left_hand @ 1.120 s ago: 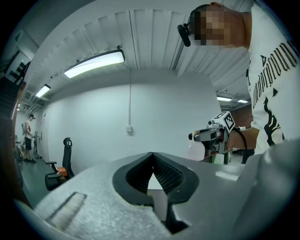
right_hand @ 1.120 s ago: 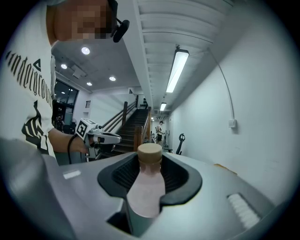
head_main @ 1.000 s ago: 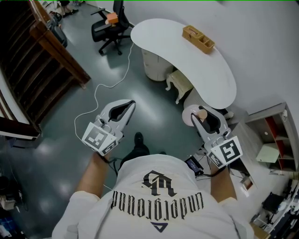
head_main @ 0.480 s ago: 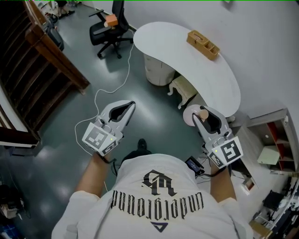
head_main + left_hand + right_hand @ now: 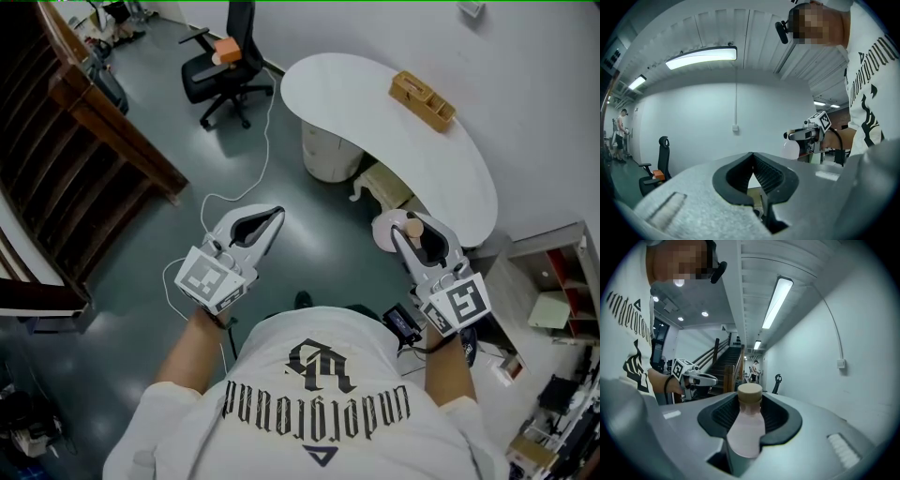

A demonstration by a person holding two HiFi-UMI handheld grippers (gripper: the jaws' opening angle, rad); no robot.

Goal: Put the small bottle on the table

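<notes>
Since a second earlier the person had walked on: in the head view the bench [image 5: 375,103], the chair [image 5: 225,66] and the staircase [image 5: 103,141] sat a little more to the right and lower. Both tongs kept the same pose in front of the body.

Nearest were the person's forearms, one behind each tool. The left tongs [image 5: 275,216] pointed forward over the grey floor [image 5: 309,262]. Their black pads met at the tips and nothing was between them.

The right tongs [image 5: 415,228] were partly open and gripped the small bottle [image 5: 746,432]. The pads pressed on both sides of it, just under the cap [image 5: 750,393]. The bottle stood upright, with its long axis vertical and the cap on top. Its body went down between the jaws and hung below them. The body was pale and milky, narrow at the shoulder and wider lower down. The cap was round and tan. The bottle was in the air over the floor, close to the near end of the bench, not yet on it.

Farther on, a pale stool [image 5: 380,183] stood under the edge of the white curved bench. A wooden box [image 5: 423,100] lay on the far side of the bench, near the wall. A white cable [image 5: 253,169] ran over the floor toward the black chair, and the dark staircase was at the left.
</notes>
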